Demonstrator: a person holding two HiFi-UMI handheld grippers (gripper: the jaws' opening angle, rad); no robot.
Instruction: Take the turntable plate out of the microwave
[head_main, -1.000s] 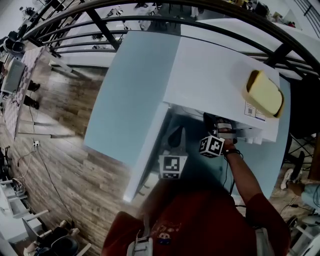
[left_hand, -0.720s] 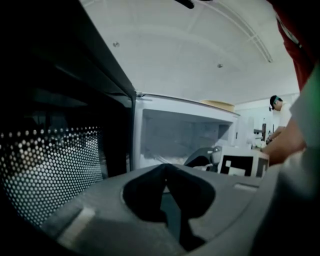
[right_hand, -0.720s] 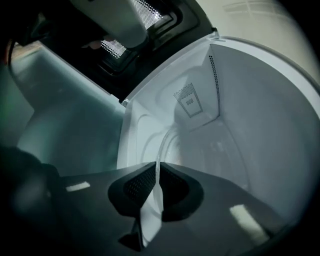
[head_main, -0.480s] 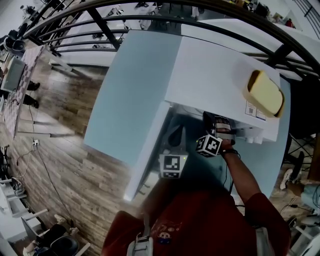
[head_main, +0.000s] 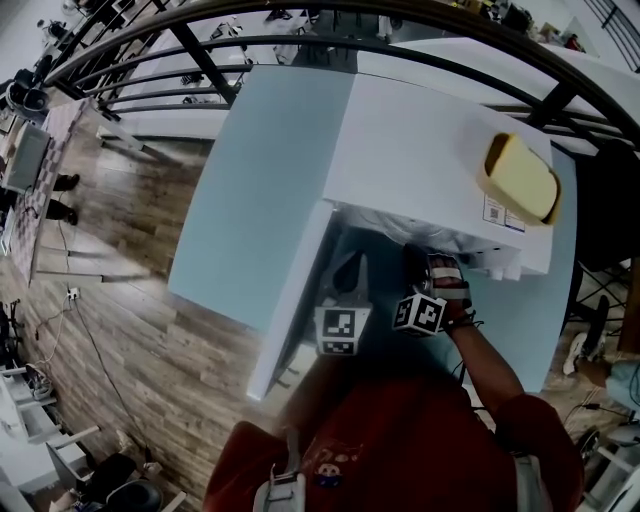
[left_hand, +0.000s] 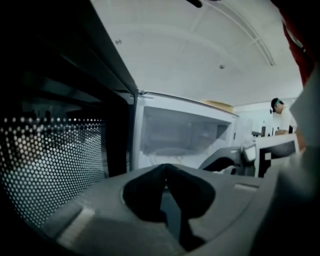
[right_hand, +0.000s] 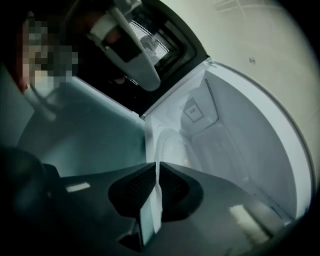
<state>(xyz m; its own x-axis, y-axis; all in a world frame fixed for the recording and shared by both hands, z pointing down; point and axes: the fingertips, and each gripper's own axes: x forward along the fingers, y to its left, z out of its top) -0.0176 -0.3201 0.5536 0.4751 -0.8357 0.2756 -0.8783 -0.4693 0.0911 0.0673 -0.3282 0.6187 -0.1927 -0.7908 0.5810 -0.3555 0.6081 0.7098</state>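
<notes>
Your right gripper (right_hand: 158, 171) is squeezed shut on the rim of what looks like the glass plate (right_hand: 169, 147), which sits just inside the open microwave (head_main: 430, 150) near the right edge of the table (head_main: 250, 190), while your left gripper (left_hand: 165, 170) is closed on nothing beside the door (left_hand: 55, 160).

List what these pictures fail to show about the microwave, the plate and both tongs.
Head view: the microwave top hides the cavity, the turntable plate and the tips of the right tongs.
Left gripper view: the cavity floor is hazy and cut off by the left tongs.
Head view: the yellow object on top is too small to identify.
</notes>
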